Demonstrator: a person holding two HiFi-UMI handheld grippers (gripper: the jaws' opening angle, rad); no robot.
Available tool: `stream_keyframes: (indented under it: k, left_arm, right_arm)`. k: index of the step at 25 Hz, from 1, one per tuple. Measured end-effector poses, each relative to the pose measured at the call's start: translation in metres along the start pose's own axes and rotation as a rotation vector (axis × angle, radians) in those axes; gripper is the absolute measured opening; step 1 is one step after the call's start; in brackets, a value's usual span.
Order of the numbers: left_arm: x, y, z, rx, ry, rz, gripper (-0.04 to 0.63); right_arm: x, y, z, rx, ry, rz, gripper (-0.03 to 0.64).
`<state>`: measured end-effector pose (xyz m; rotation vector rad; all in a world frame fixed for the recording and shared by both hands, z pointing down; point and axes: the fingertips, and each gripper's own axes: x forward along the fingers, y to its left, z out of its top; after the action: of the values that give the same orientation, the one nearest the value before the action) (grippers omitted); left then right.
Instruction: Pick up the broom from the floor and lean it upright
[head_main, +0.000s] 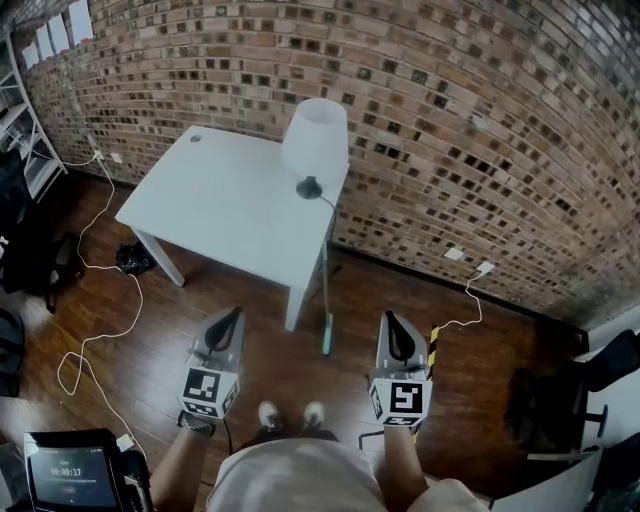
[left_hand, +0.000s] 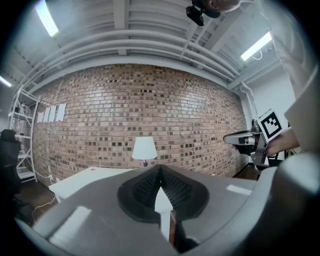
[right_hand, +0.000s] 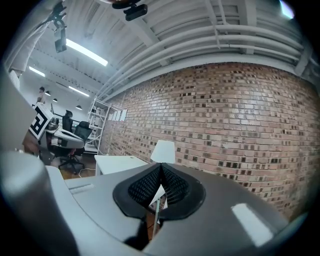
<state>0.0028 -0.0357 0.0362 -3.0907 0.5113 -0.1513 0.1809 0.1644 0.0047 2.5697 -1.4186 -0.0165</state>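
So the broom isn't lying on the floor here. It stands close to upright, long axis nearly vertical, with its teal lower end on the wooden floor and the handle propped against the front corner of the white counter, just below the table lamp. It sits straight ahead of the person, between the two tools but a bit closer to the right hand-held gripper than to the left hand-held gripper. Both are held level at about waist height, side by side, pointing at the brick wall and well apart from the broom. Each gripper view shows the ribbed pads pressed together at the tips with nothing pinched. In the right gripper view the thin pale handle peeks through the gap beneath the tips. Looks like the leaning part is done, so the next move is probably just backing off.
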Motion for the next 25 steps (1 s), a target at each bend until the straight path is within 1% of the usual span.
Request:
stream_keyframes:
  k: [2,5,10,12,15,18,21,25]
  left_arm:
    - [-0.002,-0.003,-0.002,0.005,0.008,-0.013,0.002]
    - [0.001,-0.008,-0.009,0.032,0.026,-0.038,0.002]
    - [-0.006,-0.026,-0.017,0.063,0.029,-0.052,0.002]
    - [-0.010,-0.039,-0.017,0.071,0.034,-0.063,0.002]
    - [-0.023,-0.065,-0.019,0.077,0.045,-0.076,0.000]
    - [-0.042,-0.097,-0.018,0.081,0.046,-0.075,0.002]
    - [-0.067,-0.140,-0.023,0.087,0.060,-0.074,0.002]
    - [-0.110,-0.199,-0.033,0.092,0.076,-0.042,0.000]
  right_arm:
    - [-0.004,0.001,0.001,-0.009,0.006,-0.002,0.012]
    - [-0.008,0.002,0.000,-0.021,0.006,-0.012,0.012]
    - [-0.026,0.006,-0.016,0.023,0.032,0.008,0.012]
    - [-0.034,0.008,-0.024,0.023,0.041,0.026,0.012]
    - [-0.054,0.012,-0.032,0.005,0.045,0.061,0.012]
    - [-0.086,0.010,-0.031,0.021,0.025,0.086,0.012]
    - [-0.131,-0.001,-0.035,0.034,0.019,0.101,0.012]
    - [-0.199,-0.017,-0.046,0.043,0.037,0.125,0.012]
